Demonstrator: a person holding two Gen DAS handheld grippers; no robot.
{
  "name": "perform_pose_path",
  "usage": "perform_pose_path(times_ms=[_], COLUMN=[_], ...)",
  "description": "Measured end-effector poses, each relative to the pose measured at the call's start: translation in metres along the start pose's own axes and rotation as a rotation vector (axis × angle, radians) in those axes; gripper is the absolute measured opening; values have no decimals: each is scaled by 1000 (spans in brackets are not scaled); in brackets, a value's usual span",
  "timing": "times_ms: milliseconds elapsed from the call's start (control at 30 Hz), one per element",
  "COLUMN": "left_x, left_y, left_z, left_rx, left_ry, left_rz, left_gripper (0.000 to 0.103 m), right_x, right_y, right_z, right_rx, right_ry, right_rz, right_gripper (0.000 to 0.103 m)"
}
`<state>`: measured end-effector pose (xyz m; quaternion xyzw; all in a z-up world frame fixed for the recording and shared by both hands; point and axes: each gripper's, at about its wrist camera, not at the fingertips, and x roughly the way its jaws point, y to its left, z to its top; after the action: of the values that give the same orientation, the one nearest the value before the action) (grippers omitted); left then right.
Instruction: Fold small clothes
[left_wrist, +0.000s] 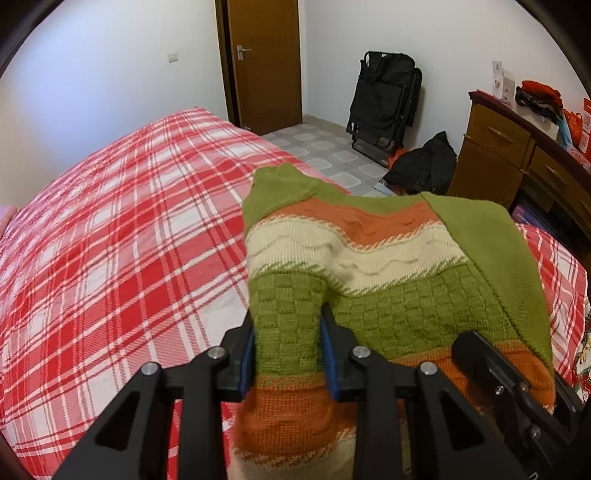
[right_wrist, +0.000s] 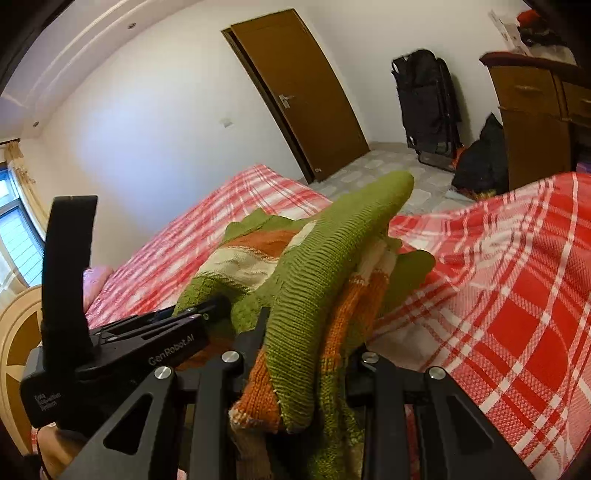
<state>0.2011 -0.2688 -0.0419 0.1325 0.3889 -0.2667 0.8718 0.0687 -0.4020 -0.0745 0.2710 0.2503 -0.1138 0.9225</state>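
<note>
Your left gripper and right gripper each pinched the green, cream and orange striped knit sweater, near the red plaid bed's right edge; bedspread leftward lay open.

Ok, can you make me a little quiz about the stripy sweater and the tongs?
1. True or false: both tongs are pinching the knitted sweater.
2. Which colour is not in the sweater? A green, B orange, C blue, D cream.
3. What pattern is on the bedspread under the sweater?

Key:
1. True: the left tongs and the right tongs are both shut on its fabric.
2. C.
3. Red and white checks.
</note>
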Motion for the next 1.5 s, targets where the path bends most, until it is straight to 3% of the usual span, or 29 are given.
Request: perform_pose_path(times_ms=[133, 333, 467, 667, 733, 833, 933, 1267, 1400, 1500], left_x=[11, 17, 24, 27, 25, 23, 20, -8, -11, -9], left_y=[-6, 1, 5, 9, 20, 43, 56, 69, 76, 73], left_z=[-4, -4, -5, -10, -16, -26, -37, -64, -74, -75], left_rx=[27, -1, -18, -22, -51, -146, -235, -269, -276, -257], left_ry=[4, 16, 33, 44, 46, 68, 93, 107, 119, 121], left_rz=[32, 17, -3, -5, -3, -51, -100, -113, -109, -67], left_gripper=[30, 32, 37, 57, 78, 92, 94, 94, 94, 94], right_x=[6, 17, 32, 33, 34, 36, 37, 18, -8, -32], right_y=[-12, -17, -39, -41, -42, -39, -33, -31, -28, -7], right_z=[-4, -7, -11, -13, -14, -14, -15, -14, -13, -9], right_rx=[47, 77, 194, 196, 192, 171, 136, 87, 46, -49], right_ry=[19, 44, 97, 112, 116, 115, 111, 112, 48, -67], right_rz=[-8, -32, -11, -13, -17, -39, -68, -122, -177, -262], right_gripper=[29, 29, 30, 30, 30, 31, 32, 39, 39, 39])
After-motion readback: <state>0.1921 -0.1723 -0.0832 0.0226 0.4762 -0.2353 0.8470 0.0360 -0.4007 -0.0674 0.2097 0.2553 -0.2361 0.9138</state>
